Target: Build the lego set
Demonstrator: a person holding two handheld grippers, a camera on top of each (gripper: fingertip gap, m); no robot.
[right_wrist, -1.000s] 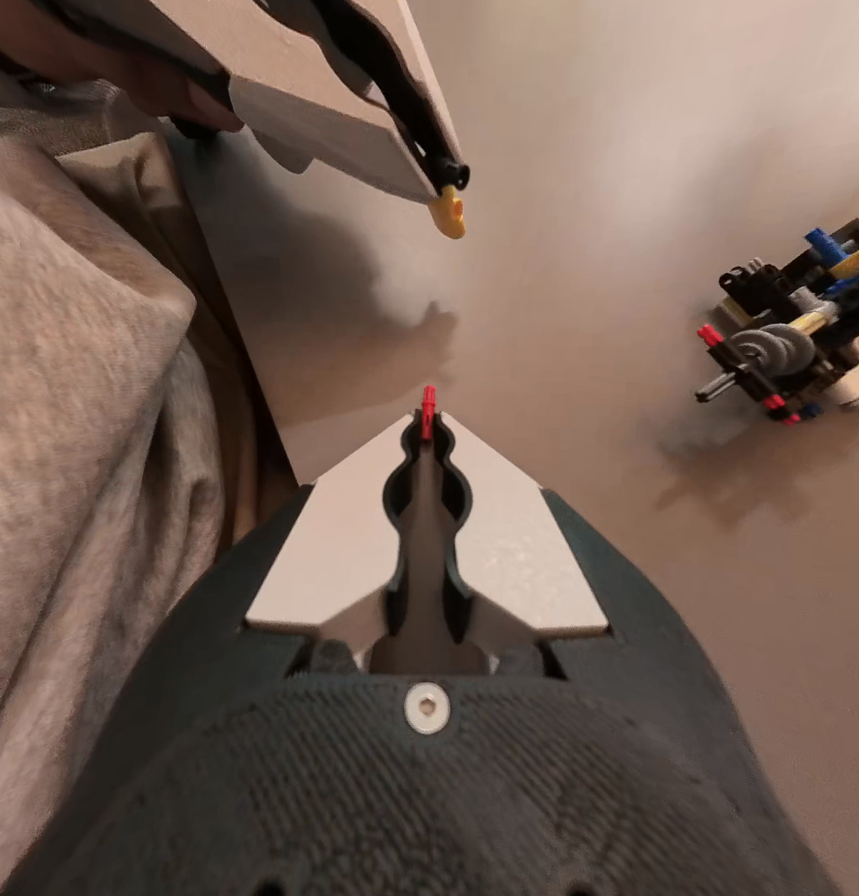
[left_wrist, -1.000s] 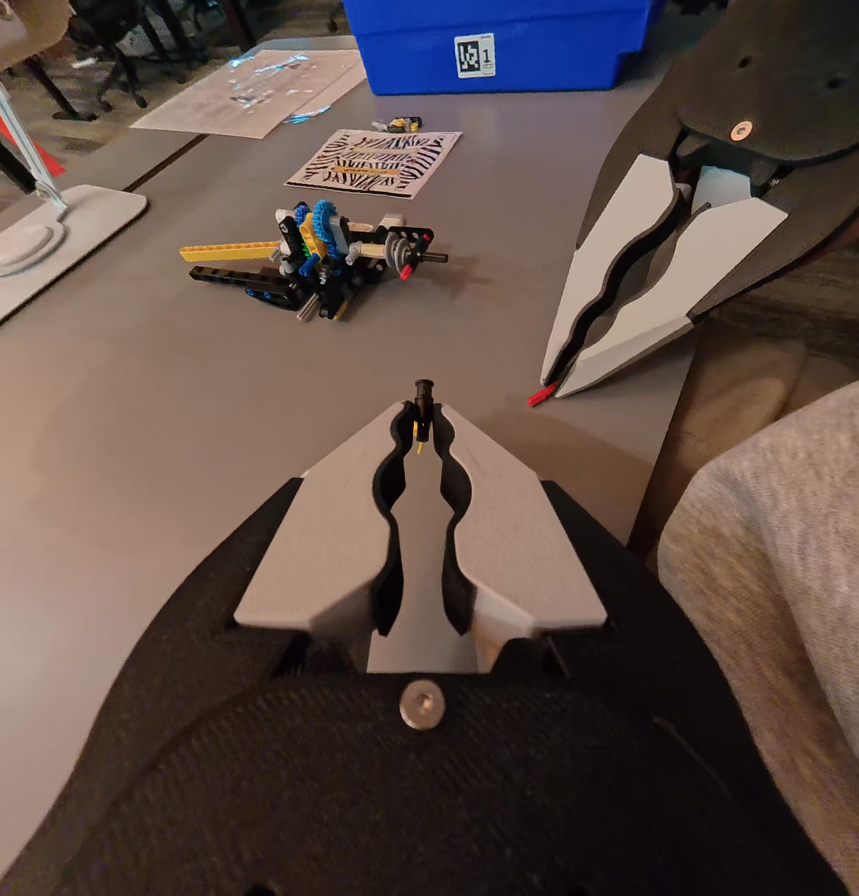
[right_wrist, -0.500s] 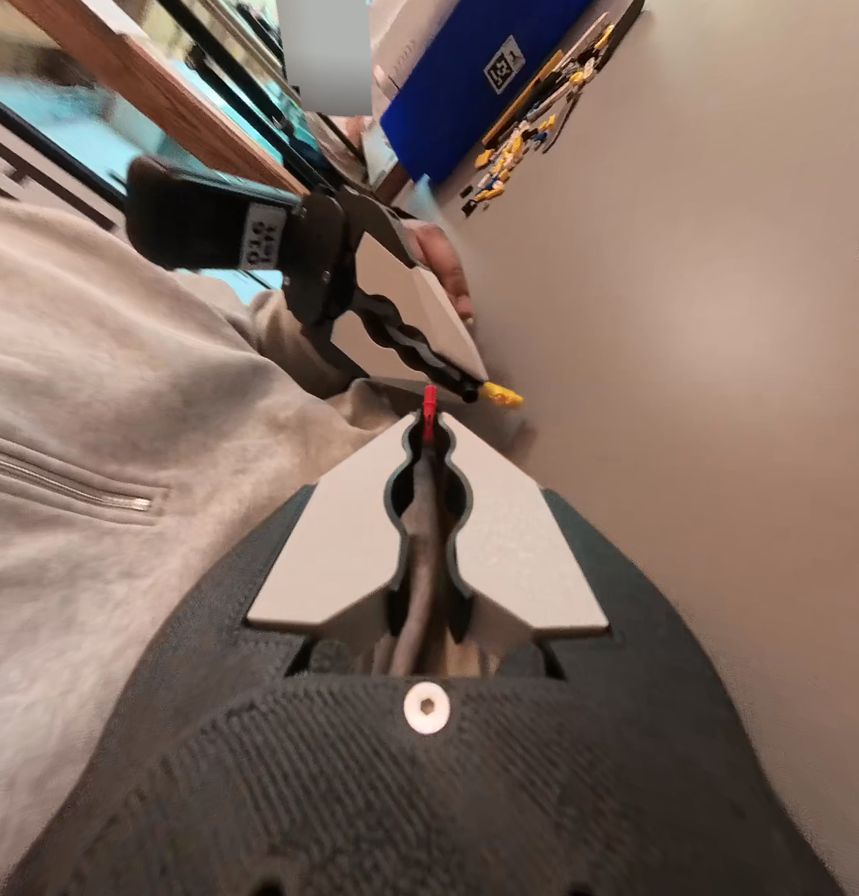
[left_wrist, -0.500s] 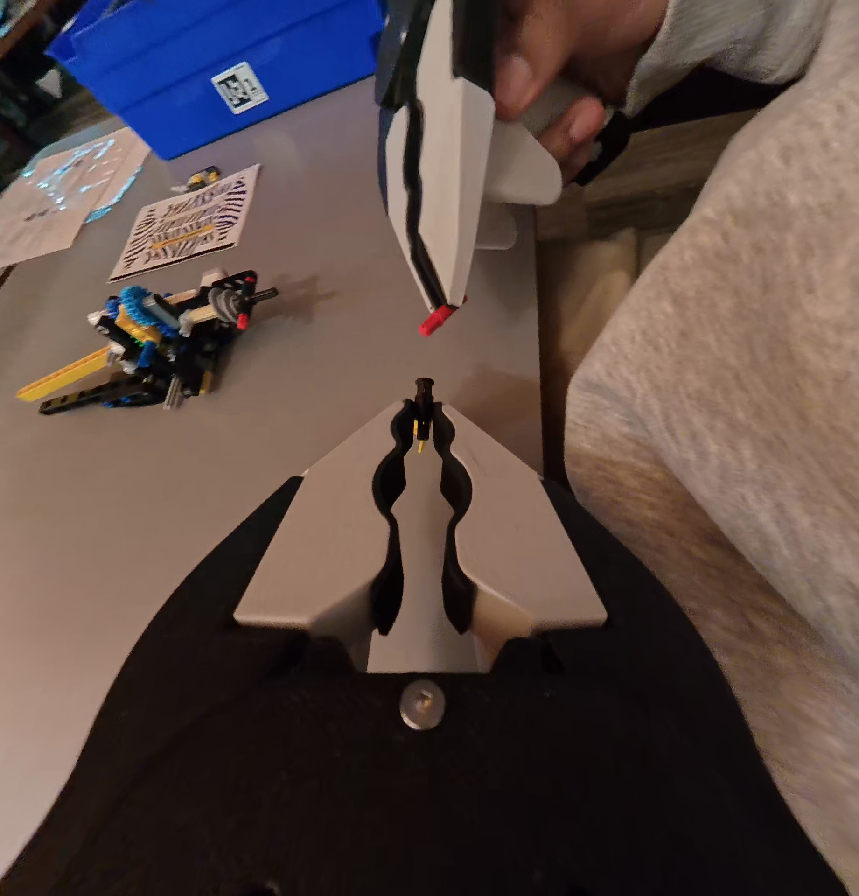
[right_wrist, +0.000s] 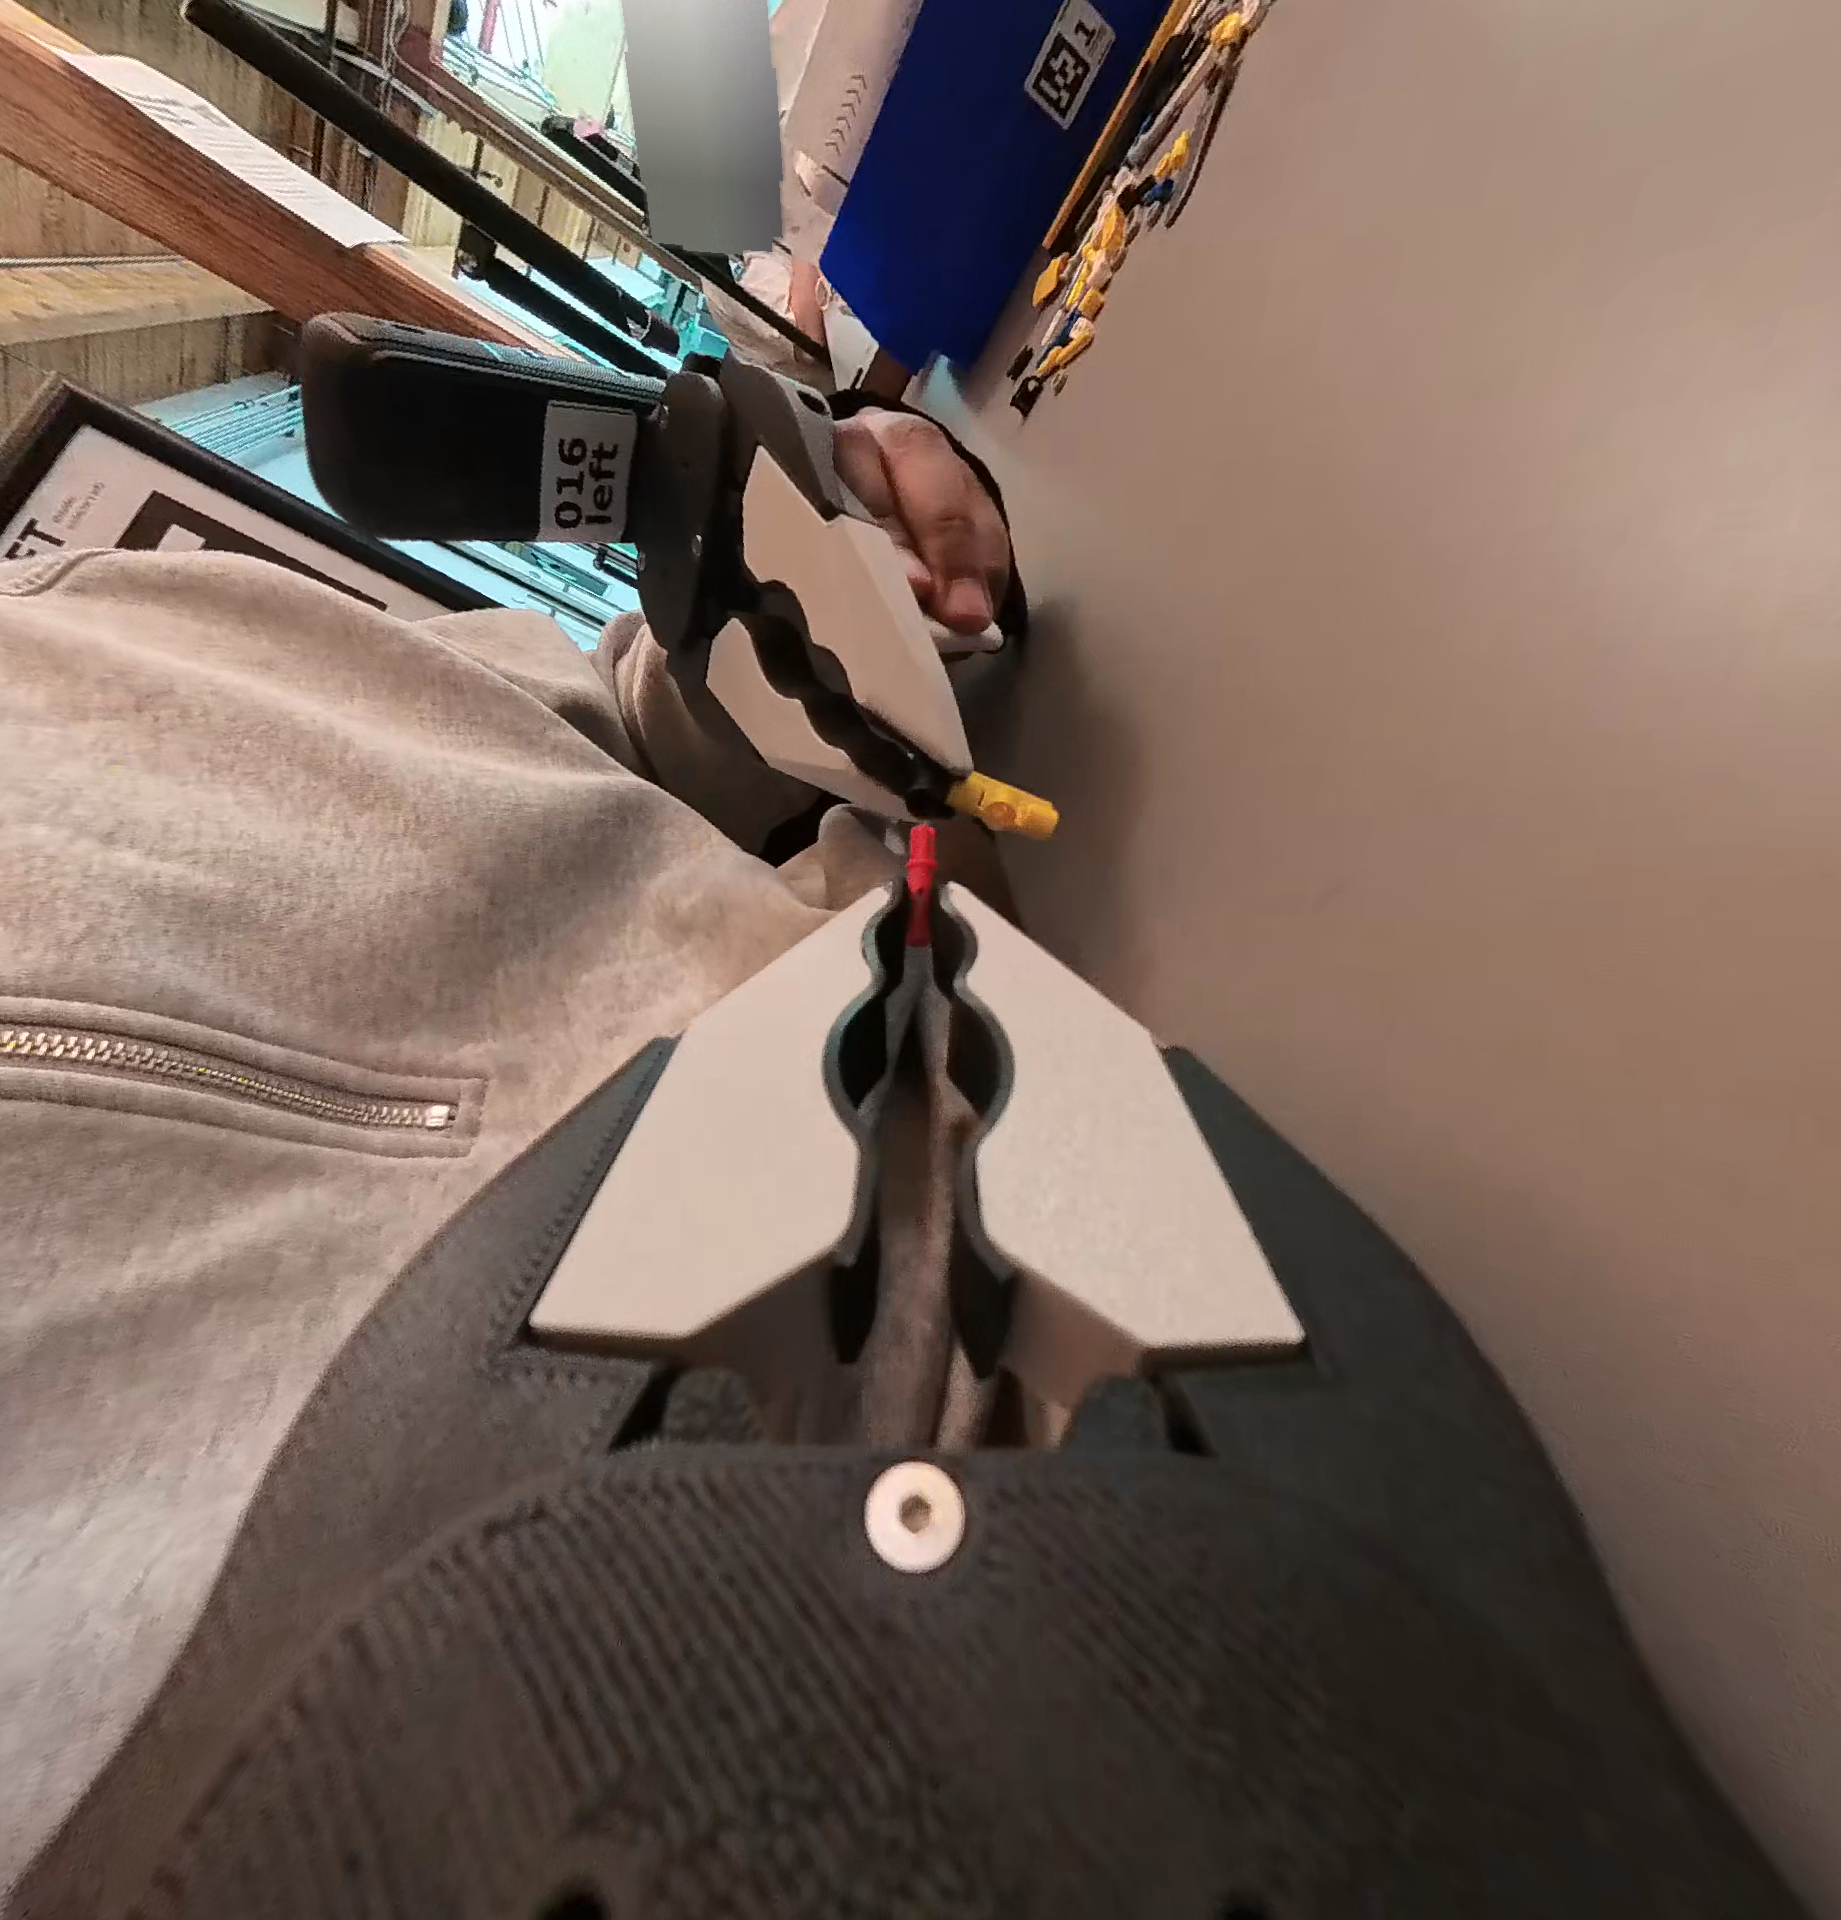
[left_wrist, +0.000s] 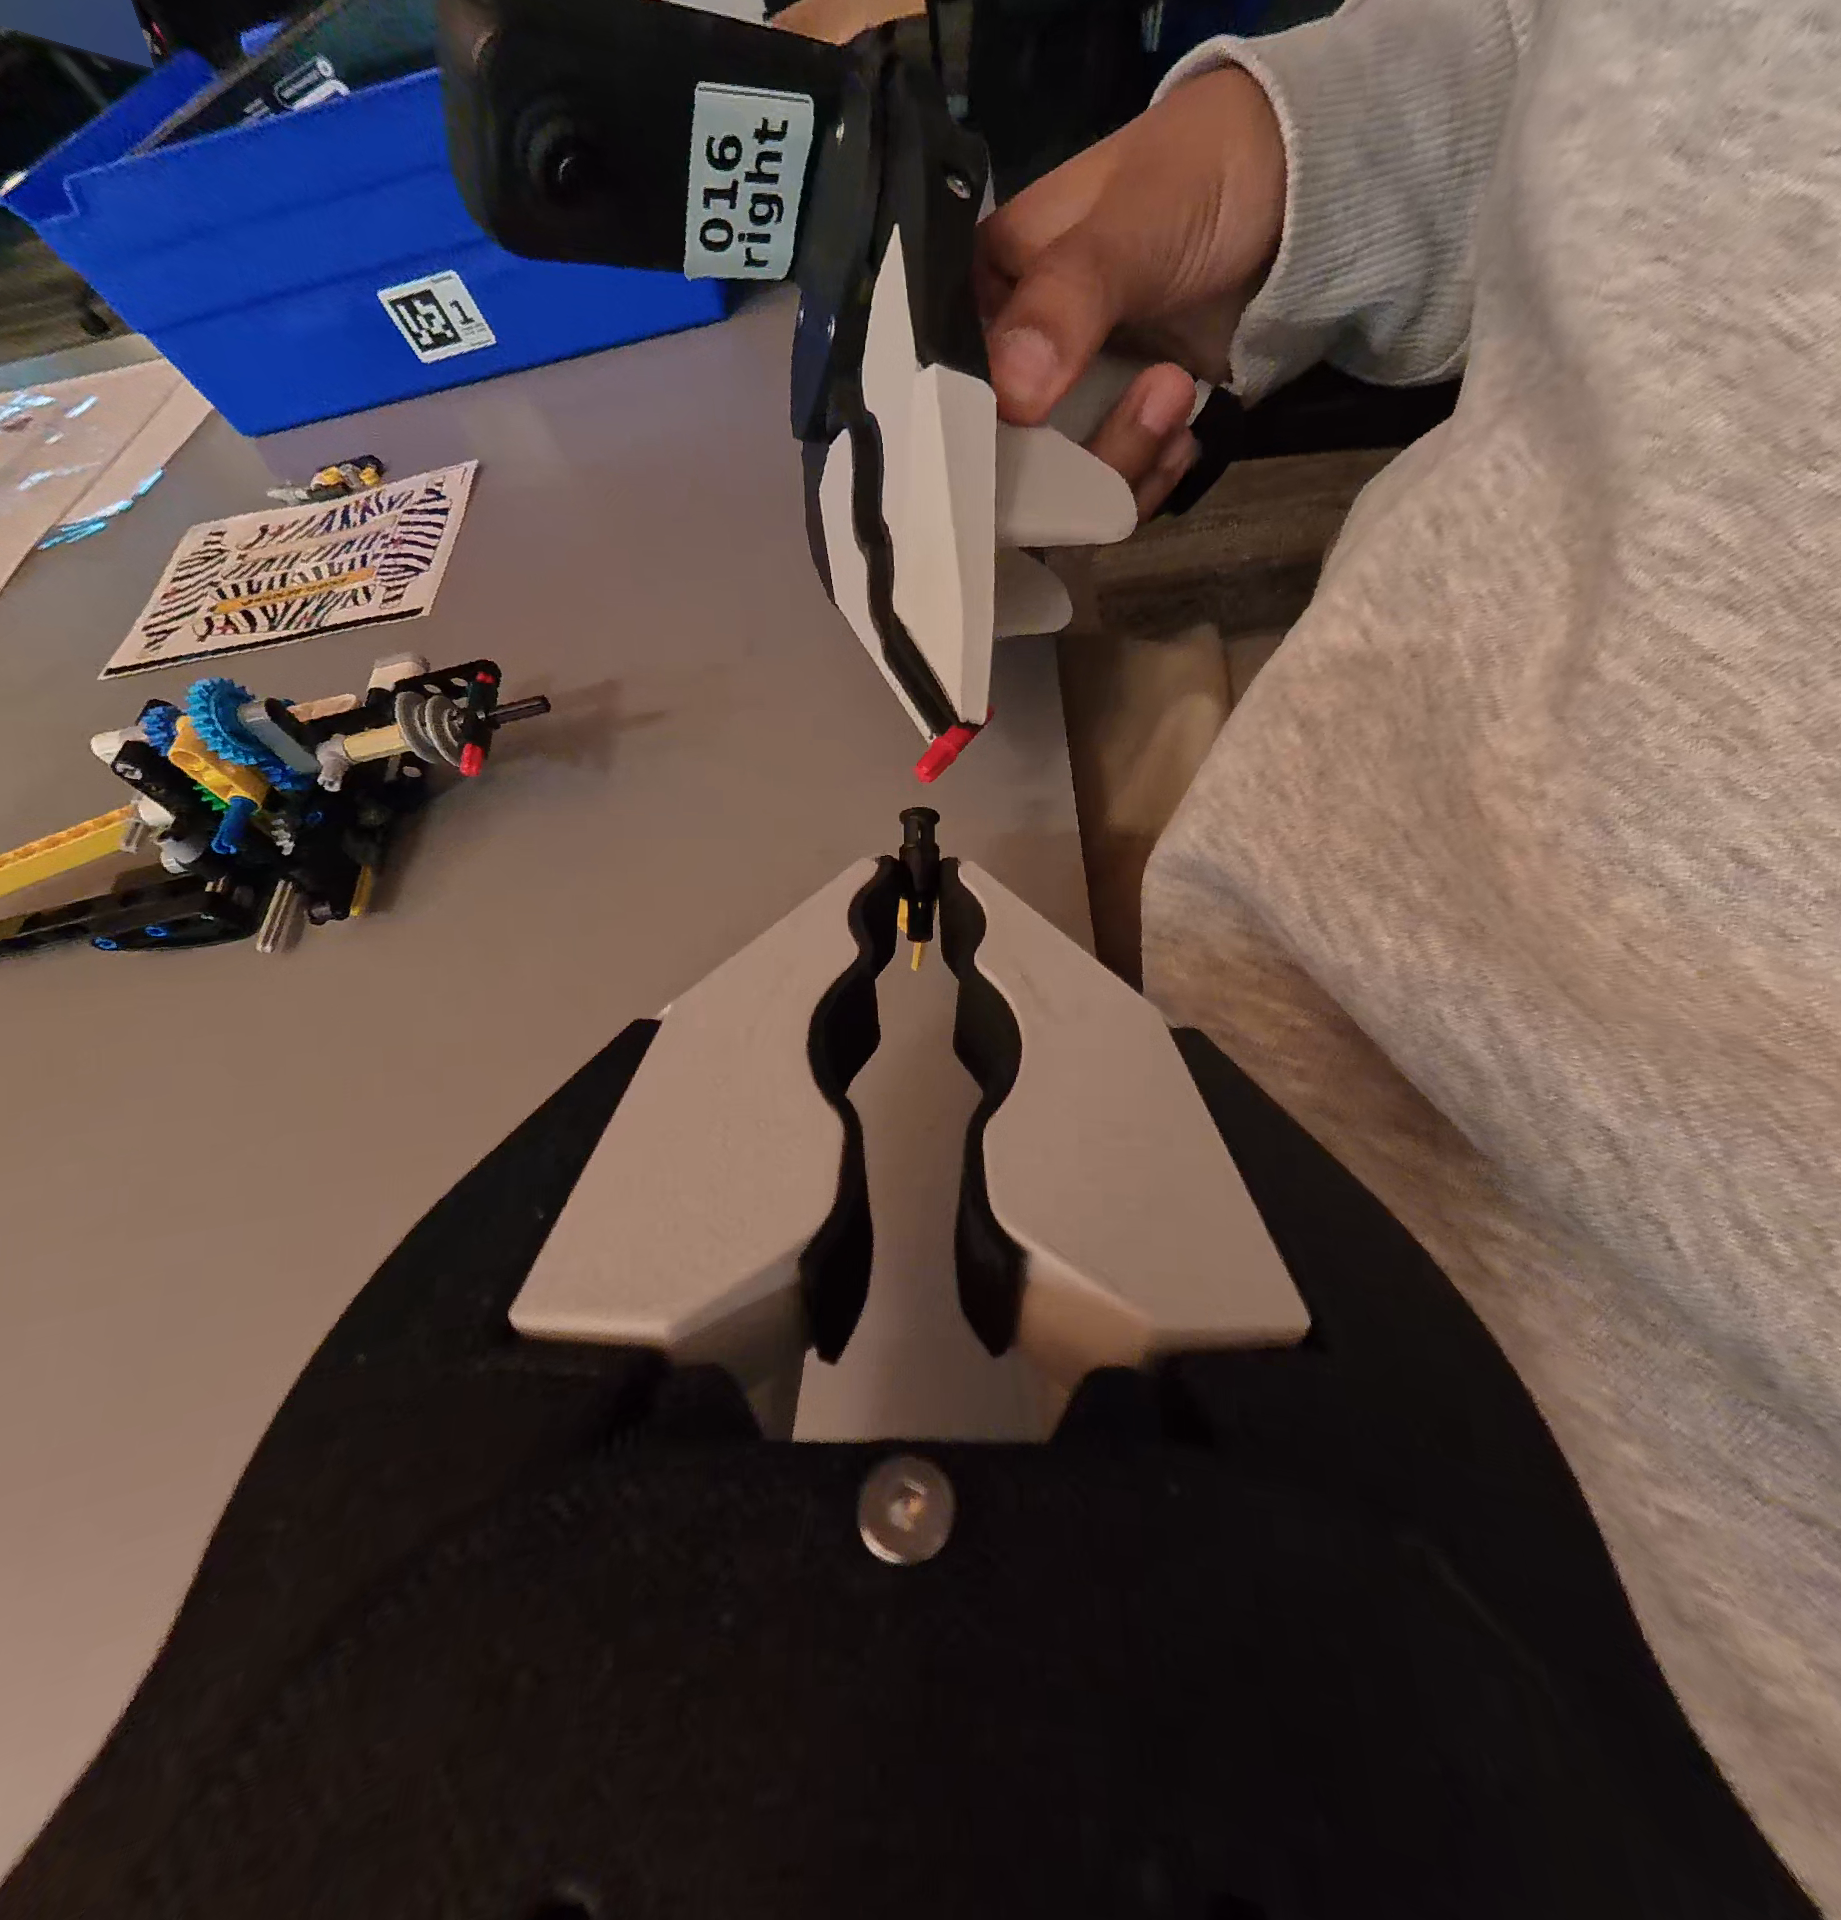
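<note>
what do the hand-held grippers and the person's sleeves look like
Each hand-held gripper, left and right, has two pale grey wedge-shaped fingers with wavy black inner pads, on a black textured body with a silver screw. A black camera block with a pale label sits on top. The person wears a light grey knit sleeve. No cables show.

A plain grey table (left_wrist: 604,1039) carries everything, its near right edge running beside a person's grey sweatshirt. On it, toward the left, lies a partly built lego model (left_wrist: 261,790) of black, yellow and blue technic parts with a yellow beam sticking out to the left; just behind it lies a zebra-striped sticker sheet (left_wrist: 292,571) with a few small loose pieces (left_wrist: 334,476) at its far edge. Farther back stands a blue bin (left_wrist: 303,260) bearing a square marker tag, pale sheets of paper (left_wrist: 22,468) lie at the far left, and the right wrist view shows a scatter of yellow and black lego pieces (right_wrist: 1092,260) beside the bin.
</note>
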